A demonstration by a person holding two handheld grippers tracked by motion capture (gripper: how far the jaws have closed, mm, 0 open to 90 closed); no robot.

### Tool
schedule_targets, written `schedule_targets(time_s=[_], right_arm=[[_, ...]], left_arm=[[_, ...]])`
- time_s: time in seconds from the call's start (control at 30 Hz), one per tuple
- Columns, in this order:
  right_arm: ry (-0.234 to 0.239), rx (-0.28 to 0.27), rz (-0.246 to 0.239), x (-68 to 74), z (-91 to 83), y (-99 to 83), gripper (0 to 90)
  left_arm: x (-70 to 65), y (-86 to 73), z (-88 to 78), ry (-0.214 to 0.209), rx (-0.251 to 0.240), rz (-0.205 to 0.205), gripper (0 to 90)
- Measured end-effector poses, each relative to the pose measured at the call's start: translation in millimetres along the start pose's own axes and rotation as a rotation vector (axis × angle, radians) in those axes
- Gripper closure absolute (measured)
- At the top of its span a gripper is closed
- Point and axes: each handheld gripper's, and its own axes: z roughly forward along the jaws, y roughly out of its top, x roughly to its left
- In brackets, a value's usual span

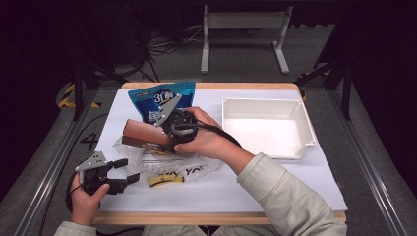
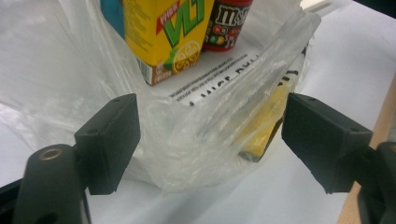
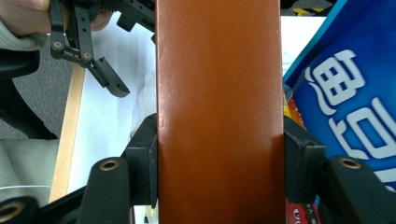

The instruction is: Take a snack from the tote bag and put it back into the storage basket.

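A: Where's the brown box (image 1: 147, 136) rn?

B: Clamped in the right gripper (image 1: 173, 129), pads on both long sides, clear in the right gripper view. It sits over the mouth of the plastic bag (image 1: 172, 164), w/ the blue pouch (image 1: 160, 101) just behind it.

A: Why gripped across the width like that?

B: Prob bc the narrow sides fit between the jaws, and a mid-box hold keeps it from tipping. Looks like unpacking the bag, w/ the white bin (image 1: 265, 125) off to the right as the likely drop spot, but that's a guess.

A: And the left gripper (image 1: 127, 172)?

B: Down by the near-left corner of the desk (image 1: 275, 189), jaws apart, holding nothing. In the left gripper view the crumpled bag edge lies between the pads but neither one presses it. Seems placed there to pin or tug the bag so it doesn't drag along w/ the box.

A: Anything else in the bag?

B: Yes: a yellow drink carton (image 2: 163, 37) and a red candy tube (image 2: 229, 23) stand on a printed sheet, seen through the plastic. A yellow flat thing (image 1: 164, 180) lies near the bag's front; can't tell what.
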Motion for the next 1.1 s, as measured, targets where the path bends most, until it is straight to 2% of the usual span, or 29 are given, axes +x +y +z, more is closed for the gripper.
schedule_targets(time_s=[0.13,0.2,0.27,0.33,0.7,0.87,1.1], right_arm=[[-0.005,-0.008,0.005,-1.3,-9.7,-0.3,42.9],[0.000,-0.009,0.005,-2.2,-11.6,-0.7,42.9],[0.017,-0.020,0.020,-5.2,-17.9,-2.4,42.9],[0.016,-0.020,0.021,-6.6,-22.4,-3.9,42.9],[-0.002,-0.026,0.051,-14.8,-47.2,-17.6,42.9],[-0.007,-0.039,0.063,-18.6,-58.9,-23.7,42.8],[-0.023,-0.053,0.073,-24.0,-73.7,-30.8,42.8]], left_arm=[[-1.3,1.8,-4.2,0.025,-0.024,0.027,16.4],[-1.9,1.7,-4.6,0.031,-0.026,0.023,15.7],[-1.9,1.9,-5.2,0.068,-0.025,0.028,15.2],[-1.3,2.5,-6.0,0.076,-0.029,0.027,14.5],[-1.3,4.4,-4.4,0.109,-0.036,0.044,11.1],[-1.1,4.2,-3.7,0.108,-0.034,0.054,10.7],[-0.3,3.2,-4.1,0.113,-0.025,0.038,10.3]])
